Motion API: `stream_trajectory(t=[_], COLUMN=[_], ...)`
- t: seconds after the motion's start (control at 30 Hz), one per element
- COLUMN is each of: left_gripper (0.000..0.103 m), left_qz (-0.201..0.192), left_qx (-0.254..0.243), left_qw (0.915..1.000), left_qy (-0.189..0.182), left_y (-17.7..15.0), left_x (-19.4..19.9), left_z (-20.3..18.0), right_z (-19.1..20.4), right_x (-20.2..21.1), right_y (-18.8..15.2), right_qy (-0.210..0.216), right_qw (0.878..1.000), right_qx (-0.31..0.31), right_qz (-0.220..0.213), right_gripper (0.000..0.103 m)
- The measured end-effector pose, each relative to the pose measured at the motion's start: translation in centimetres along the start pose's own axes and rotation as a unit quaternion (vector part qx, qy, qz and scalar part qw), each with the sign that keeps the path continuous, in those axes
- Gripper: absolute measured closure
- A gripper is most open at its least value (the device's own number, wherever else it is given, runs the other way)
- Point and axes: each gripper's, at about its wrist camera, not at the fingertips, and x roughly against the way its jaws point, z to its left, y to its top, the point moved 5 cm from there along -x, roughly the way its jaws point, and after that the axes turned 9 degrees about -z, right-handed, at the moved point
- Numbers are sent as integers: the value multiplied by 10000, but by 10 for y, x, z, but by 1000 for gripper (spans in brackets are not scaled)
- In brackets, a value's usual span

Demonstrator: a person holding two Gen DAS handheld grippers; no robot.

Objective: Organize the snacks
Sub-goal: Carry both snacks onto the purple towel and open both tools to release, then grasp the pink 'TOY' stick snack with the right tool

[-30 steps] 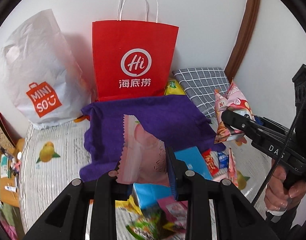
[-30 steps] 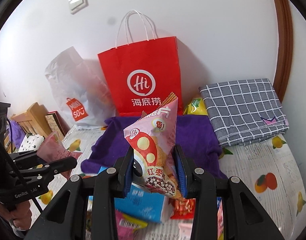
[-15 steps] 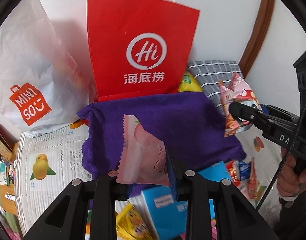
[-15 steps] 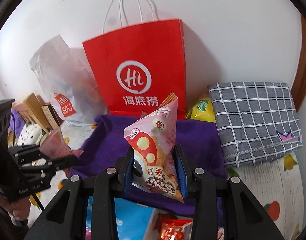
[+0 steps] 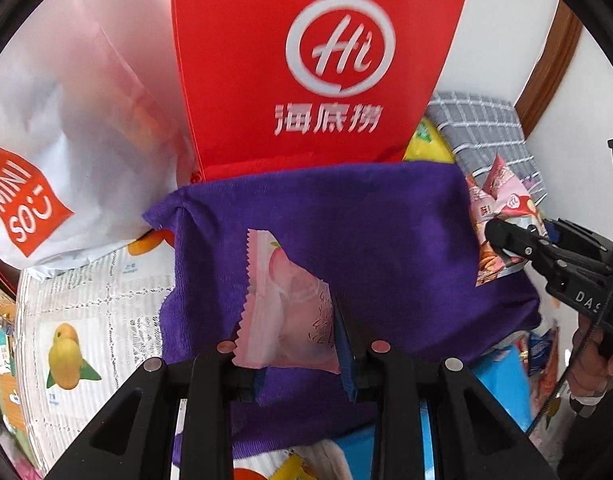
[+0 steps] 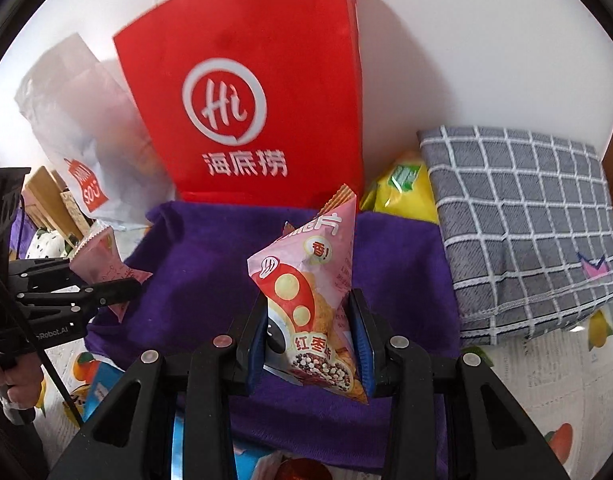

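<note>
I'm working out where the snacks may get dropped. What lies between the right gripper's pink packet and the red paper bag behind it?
In the right wrist view, only the purple towel spans from the pink triangular packet to the red paper bag.

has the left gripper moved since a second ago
Yes. The left gripper with its peach packet has advanced toward the red bag, which looms larger.

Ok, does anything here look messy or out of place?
The purple towel lies rumpled, its left edge folded up. A yellow packet sits wedged between the red bag and the grey checked cloth.
</note>
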Motion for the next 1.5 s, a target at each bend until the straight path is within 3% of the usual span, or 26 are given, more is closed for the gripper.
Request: stream_trajectory(t=[0.57, 0.67, 0.73, 0.8, 0.9, 1.23, 1.5], left_gripper=[74, 64, 40, 33, 31, 31, 31], left_qz=[330, 358, 351, 204, 107, -282, -648], left_qx=[1, 60, 85, 83, 81, -71, -217], left_qw=[9994, 9992, 9991, 9994, 9998, 9995, 9977], left_qy=[-131, -186, -222, -257, -154, 84, 35], left_y=[-13, -11, -9, -7, -6, -16, -54], left_x=[-28, -30, -28, -20, -6, 59, 118], left_z=[0, -2, -2, -3, -3, -8, -27], right_z=[-9, -10, -8, -6, 1, 19, 13], right_x=[-23, -18, -13, -7, 7, 74, 138], right_y=[-17, -15, -12, -11, -10, -20, -51], right_qy=[-134, -226, -254, -250, -278, -459, -935], right_qw=[9990, 9989, 9990, 9991, 9990, 9984, 9945], right_qx=[153, 235, 265, 276, 323, 293, 273], right_qz=[402, 345, 262, 215, 124, -157, -383], right_gripper=[65, 53, 37, 32, 32, 30, 30])
